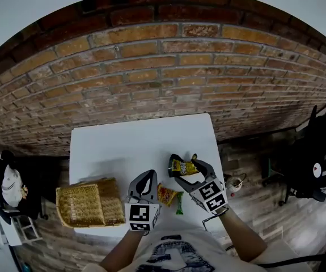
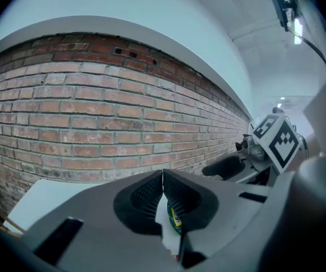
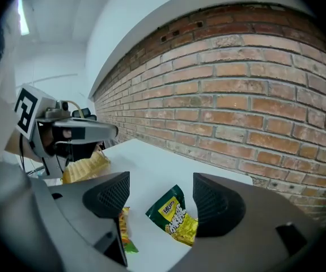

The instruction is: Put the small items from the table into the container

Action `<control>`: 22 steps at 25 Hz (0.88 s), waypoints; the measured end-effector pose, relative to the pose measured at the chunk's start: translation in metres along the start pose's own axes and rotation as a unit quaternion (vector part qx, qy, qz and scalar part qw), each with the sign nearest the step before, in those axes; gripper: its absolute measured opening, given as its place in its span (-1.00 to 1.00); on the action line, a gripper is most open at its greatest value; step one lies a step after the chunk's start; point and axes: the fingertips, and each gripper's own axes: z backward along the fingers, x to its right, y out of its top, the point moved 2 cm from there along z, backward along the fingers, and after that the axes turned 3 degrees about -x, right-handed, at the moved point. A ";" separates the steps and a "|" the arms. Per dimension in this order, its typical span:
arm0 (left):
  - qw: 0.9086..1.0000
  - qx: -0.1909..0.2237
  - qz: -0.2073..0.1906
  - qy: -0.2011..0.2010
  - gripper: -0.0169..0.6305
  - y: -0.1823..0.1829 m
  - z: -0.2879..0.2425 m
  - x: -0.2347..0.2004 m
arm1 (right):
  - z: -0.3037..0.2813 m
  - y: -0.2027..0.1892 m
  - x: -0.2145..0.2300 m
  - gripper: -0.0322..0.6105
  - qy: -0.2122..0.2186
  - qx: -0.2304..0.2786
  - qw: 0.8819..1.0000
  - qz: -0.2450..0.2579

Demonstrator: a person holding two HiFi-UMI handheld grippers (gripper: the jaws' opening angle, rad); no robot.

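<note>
My right gripper [image 1: 189, 164] [image 3: 160, 186] stands open over the white table [image 1: 128, 146], one jaw on each side of a green and yellow snack packet [image 1: 183, 167] [image 3: 174, 217] that lies flat on the tabletop; the pads do not press on it. An orange packet [image 1: 166, 195] [image 3: 123, 222] and a small green stick-shaped item [image 1: 180, 203] lie nearer the front edge. My left gripper [image 1: 144, 181] [image 2: 163, 177] is shut, tips together, just left of the orange packet. Only a sliver of white and green shows through the slit below its tips. The wicker basket [image 1: 89, 204] [image 3: 86, 166] sits at the table's front left corner.
A brick wall [image 1: 163, 67] runs close behind the table's far edge. To the right of the table there is wood floor with a dark chair [image 1: 313, 169]. A dark stand with white things [image 1: 9, 191] is at the left.
</note>
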 end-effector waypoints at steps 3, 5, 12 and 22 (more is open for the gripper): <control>1.000 -0.007 0.004 -0.001 -0.79 -0.003 -0.006 0.000 | -0.012 -0.013 0.008 0.20 0.005 -0.023 1.000 0.012; 1.000 -0.013 0.006 0.000 -0.79 -0.006 -0.008 -0.001 | -0.020 -0.022 0.012 0.20 0.010 -0.039 0.999 0.017; 1.000 -0.026 0.013 0.002 -0.79 -0.016 -0.018 -0.005 | -0.047 -0.044 0.020 0.20 0.024 -0.074 0.995 0.068; 0.999 -0.039 0.018 0.002 -0.79 -0.024 -0.030 -0.007 | -0.083 -0.077 0.029 0.19 0.067 -0.147 0.978 0.133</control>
